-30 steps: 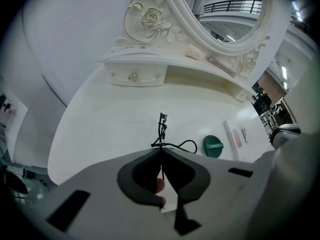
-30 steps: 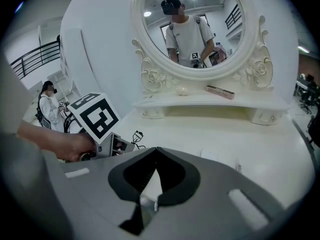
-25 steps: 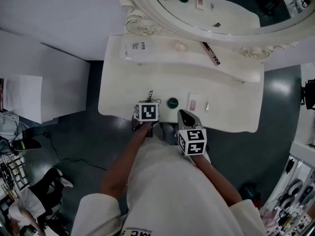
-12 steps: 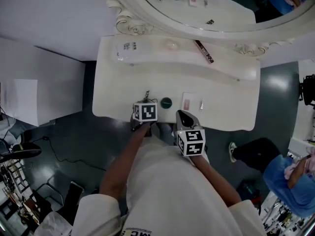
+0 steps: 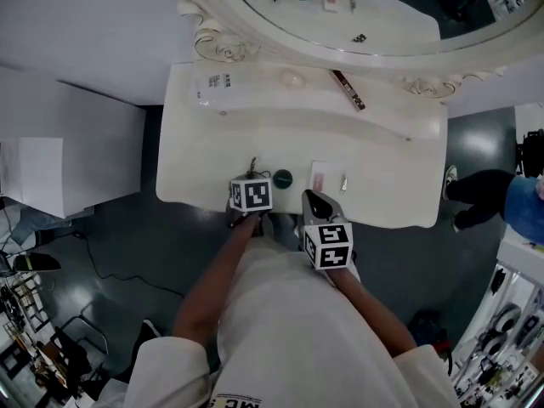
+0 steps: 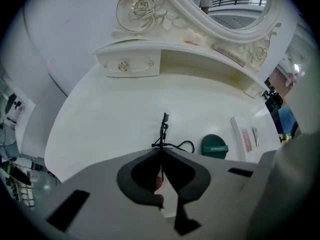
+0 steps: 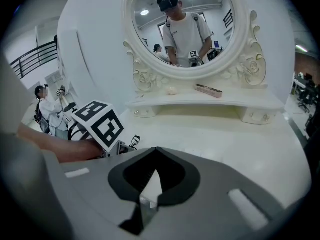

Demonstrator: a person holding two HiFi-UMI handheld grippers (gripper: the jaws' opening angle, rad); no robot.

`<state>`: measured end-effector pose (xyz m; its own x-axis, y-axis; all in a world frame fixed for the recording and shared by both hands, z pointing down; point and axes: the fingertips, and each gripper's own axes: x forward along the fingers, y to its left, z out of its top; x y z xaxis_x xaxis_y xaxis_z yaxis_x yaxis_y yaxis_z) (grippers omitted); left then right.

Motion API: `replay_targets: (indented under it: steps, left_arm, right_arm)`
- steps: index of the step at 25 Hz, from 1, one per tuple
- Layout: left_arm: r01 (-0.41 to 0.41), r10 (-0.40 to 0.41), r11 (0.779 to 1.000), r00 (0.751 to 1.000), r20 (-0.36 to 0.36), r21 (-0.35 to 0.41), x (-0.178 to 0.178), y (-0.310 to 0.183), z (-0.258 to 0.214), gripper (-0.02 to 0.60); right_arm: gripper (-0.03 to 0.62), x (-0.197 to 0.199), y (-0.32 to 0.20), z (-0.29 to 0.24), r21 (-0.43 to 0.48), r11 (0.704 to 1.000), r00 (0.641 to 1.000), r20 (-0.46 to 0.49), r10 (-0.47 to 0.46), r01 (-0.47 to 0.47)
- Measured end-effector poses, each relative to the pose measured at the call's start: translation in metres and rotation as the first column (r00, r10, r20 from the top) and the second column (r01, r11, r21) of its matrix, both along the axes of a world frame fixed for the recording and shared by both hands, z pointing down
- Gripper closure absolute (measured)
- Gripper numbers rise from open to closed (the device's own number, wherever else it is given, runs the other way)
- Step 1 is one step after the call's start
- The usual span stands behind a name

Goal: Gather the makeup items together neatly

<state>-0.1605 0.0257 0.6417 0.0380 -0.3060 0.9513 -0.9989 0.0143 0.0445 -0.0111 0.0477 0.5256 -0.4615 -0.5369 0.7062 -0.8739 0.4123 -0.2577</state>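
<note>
White table on dark floor, mirror at rear edge. Left claw clamps eyelash curler near front edge; right claw closed, empty.

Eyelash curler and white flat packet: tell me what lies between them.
The round green compact lies between the eyelash curler and the white packet, clearest in the head view.

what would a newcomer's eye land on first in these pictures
The big oval mirror in its carved white frame dominates the back of the white dressing table. At the table's front edge the left tongs are shut on a thin black eyelash curler, a round green compact just beside it, while the right tongs hang shut and empty.
</note>
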Motion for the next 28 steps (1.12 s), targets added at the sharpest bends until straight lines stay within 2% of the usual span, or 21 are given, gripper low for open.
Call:
replay_targets:
  steps: [9, 14, 24, 28]
  left_arm:
    - [-0.004, 0.003, 1.000, 1.000, 0.007, 0.023, 0.006, 0.003, -0.003, 0.563]
    - [-0.012, 0.013, 0.999, 1.000, -0.011, 0.043, 0.014, 0.006, -0.008, 0.503]
    - [-0.022, 0.023, 0.994, 1.000, -0.008, 0.105, 0.014, 0.015, -0.033, 0.497]
    - [-0.029, 0.033, 0.991, 0.999, -0.032, 0.131, 0.015, 0.021, -0.048, 0.497]
  right_arm:
    - [0.591, 0.005, -0.003, -0.001, 0.005, 1.000, 1.000, -0.002, -0.007, 0.007]
    - [0.591, 0.005, -0.004, -0.004, 0.012, 1.000, 1.000, -0.003, -0.010, 0.010]
    - [0.591, 0.002, -0.003, -0.007, 0.036, 0.999, 1.000, -0.005, -0.006, 0.006]
    - [0.591, -0.002, -0.001, -0.008, 0.045, 0.999, 1.000, -0.003, -0.004, 0.004]
